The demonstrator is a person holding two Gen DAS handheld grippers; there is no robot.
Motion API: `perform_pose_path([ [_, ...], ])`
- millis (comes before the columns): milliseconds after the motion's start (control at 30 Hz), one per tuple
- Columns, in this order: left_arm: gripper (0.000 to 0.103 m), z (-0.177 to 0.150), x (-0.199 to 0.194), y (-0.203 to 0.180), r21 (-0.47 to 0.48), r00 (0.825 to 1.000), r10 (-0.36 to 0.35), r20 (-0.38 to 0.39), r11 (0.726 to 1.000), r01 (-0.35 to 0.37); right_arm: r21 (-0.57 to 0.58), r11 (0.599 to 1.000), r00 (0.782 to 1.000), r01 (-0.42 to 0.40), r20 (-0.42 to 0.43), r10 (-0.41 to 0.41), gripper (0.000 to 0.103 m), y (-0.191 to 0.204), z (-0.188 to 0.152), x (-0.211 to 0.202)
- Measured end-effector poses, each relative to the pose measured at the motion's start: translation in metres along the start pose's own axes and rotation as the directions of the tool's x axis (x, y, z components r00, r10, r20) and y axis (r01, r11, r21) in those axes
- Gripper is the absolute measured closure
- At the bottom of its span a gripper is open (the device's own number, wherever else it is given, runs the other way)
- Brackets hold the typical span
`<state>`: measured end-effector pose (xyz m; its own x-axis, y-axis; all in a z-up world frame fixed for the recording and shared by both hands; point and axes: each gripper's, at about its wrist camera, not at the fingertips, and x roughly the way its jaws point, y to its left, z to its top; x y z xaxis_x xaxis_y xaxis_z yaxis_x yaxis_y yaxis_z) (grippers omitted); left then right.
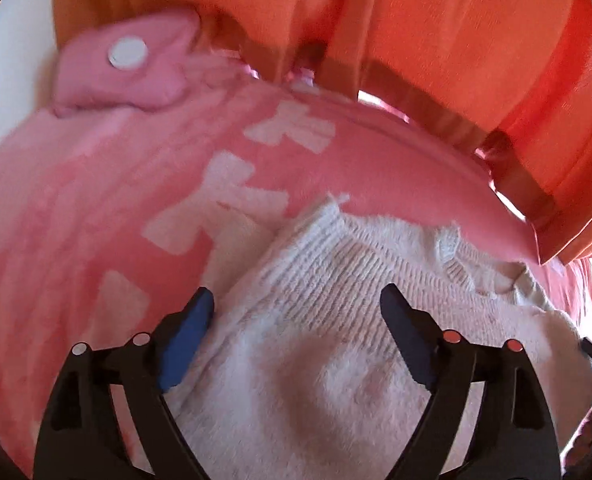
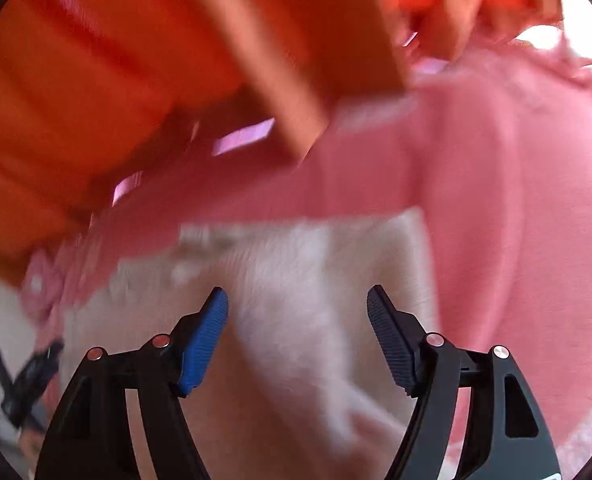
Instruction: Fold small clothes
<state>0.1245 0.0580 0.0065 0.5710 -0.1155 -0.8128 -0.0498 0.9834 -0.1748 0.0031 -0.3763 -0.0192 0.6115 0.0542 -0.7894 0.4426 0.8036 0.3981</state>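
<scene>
A white fuzzy knitted garment lies on a pink blanket with white block shapes. My left gripper is open and hovers over the garment's ribbed edge, holding nothing. In the right wrist view, which is blurred by motion, the same white garment lies below my right gripper, which is open and empty above it. The other gripper shows blurred at the lower left of that view.
Orange curtains hang behind the blanket and fill the top of both views. A folded pink garment with a white round button lies at the blanket's far left, against a white surface.
</scene>
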Motion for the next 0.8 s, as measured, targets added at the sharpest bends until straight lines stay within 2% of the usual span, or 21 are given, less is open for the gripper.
perform_pose_path([
  [67,0.027,0.000,0.009,0.000,-0.005,1.000,0.021,-0.009,1.000,-0.021,-0.010,0.998,0.998,0.057,-0.037,-0.057,0.033,0.005,-0.005,0.015],
  [100,0.053,0.001,0.015,0.000,-0.003,1.000,0.010,-0.021,1.000,-0.010,-0.019,0.998,0.997,0.065,-0.038,-0.065,0.047,0.005,-0.004,0.019],
  [133,0.081,0.002,0.015,0.000,-0.003,0.999,-0.025,-0.025,1.000,0.025,-0.030,0.998,0.998,0.053,-0.022,-0.054,0.085,0.006,-0.005,0.019],
  [167,0.095,0.003,0.012,-0.001,-0.013,0.998,-0.055,-0.019,0.998,0.055,-0.031,0.999,1.000,-0.009,0.002,0.009,0.093,0.008,-0.004,0.009],
  [233,0.093,0.010,-0.012,-0.002,-0.049,0.991,-0.126,0.046,0.991,0.128,-0.030,0.993,0.986,-0.115,0.121,0.117,0.093,0.015,0.001,-0.024],
  [267,0.093,0.015,-0.030,-0.004,-0.040,0.982,-0.157,0.109,0.986,0.162,-0.063,0.987,0.967,-0.150,0.197,0.160,0.093,0.020,0.002,-0.045],
  [300,0.093,0.017,-0.041,-0.006,-0.029,0.978,-0.152,0.146,0.987,0.158,-0.093,0.983,0.950,-0.161,0.256,0.180,0.093,0.024,0.002,-0.060],
  [333,0.093,0.019,-0.048,-0.008,-0.018,0.975,-0.140,0.175,0.989,0.145,-0.104,0.985,0.942,-0.138,0.295,0.163,0.093,0.025,0.003,-0.065],
  [367,0.093,0.020,-0.048,-0.008,-0.010,0.974,-0.128,0.186,0.991,0.132,-0.095,0.990,0.950,-0.108,0.284,0.131,0.092,0.024,0.006,-0.058],
  [400,0.093,0.019,-0.037,-0.007,0.000,0.983,-0.085,0.161,0.996,0.086,-0.075,0.995,0.969,-0.064,0.234,0.080,0.092,0.018,0.009,-0.042],
  [433,0.093,0.019,-0.024,-0.005,0.005,0.990,-0.061,0.126,0.998,0.061,-0.052,0.998,0.986,-0.018,0.162,0.026,0.091,0.012,0.008,-0.023],
  [467,0.093,0.016,-0.007,-0.002,0.006,0.996,-0.034,0.077,0.999,0.034,-0.020,0.999,0.998,0.030,0.053,-0.029,0.091,0.000,0.006,0.009],
  [500,0.093,0.010,0.015,0.003,-0.008,1.000,-0.001,0.008,1.000,0.001,0.001,0.999,0.999,0.037,-0.003,-0.037,0.090,-0.007,0.003,0.024],
  [533,0.092,0.007,0.025,0.005,-0.013,1.000,0.010,-0.020,1.000,-0.010,0.011,1.000,1.000,0.023,0.017,-0.023,0.090,-0.009,0.002,0.023],
  [600,0.090,0.009,0.012,0.002,-0.008,1.000,0.019,0.013,1.000,-0.019,-0.014,0.997,0.995,0.078,0.065,-0.077,0.085,0.000,0.006,0.000],
  [633,0.087,0.011,-0.002,-0.001,-0.006,0.999,0.004,0.044,1.000,-0.004,-0.019,0.995,0.988,0.097,0.124,-0.094,0.077,0.005,0.005,-0.017],
  [667,0.087,0.012,-0.013,-0.003,-0.010,0.997,-0.005,0.072,1.000,0.006,-0.037,0.993,0.973,0.110,0.208,-0.100,0.074,0.014,0.003,-0.037],
  [700,0.080,0.011,-0.030,-0.006,-0.010,0.993,-0.010,0.116,1.000,0.011,-0.066,0.990,0.956,0.122,0.276,-0.099,0.068,0.024,0.000,-0.053],
  [733,0.072,0.008,-0.042,-0.010,0.007,0.989,-0.013,0.149,1.000,0.012,-0.085,0.988,0.946,0.127,0.311,-0.095,0.067,0.031,-0.006,-0.062],
  [767,0.069,0.003,-0.053,-0.017,0.033,0.985,-0.020,0.173,0.999,0.015,-0.125,0.984,0.931,0.129,0.357,-0.077,0.066,0.044,-0.016,-0.074],
  [800,0.067,-0.004,-0.061,-0.027,0.075,0.982,-0.046,0.182,0.997,0.032,-0.172,0.978,0.933,0.115,0.358,-0.046,0.063,0.055,-0.021,-0.076],
])
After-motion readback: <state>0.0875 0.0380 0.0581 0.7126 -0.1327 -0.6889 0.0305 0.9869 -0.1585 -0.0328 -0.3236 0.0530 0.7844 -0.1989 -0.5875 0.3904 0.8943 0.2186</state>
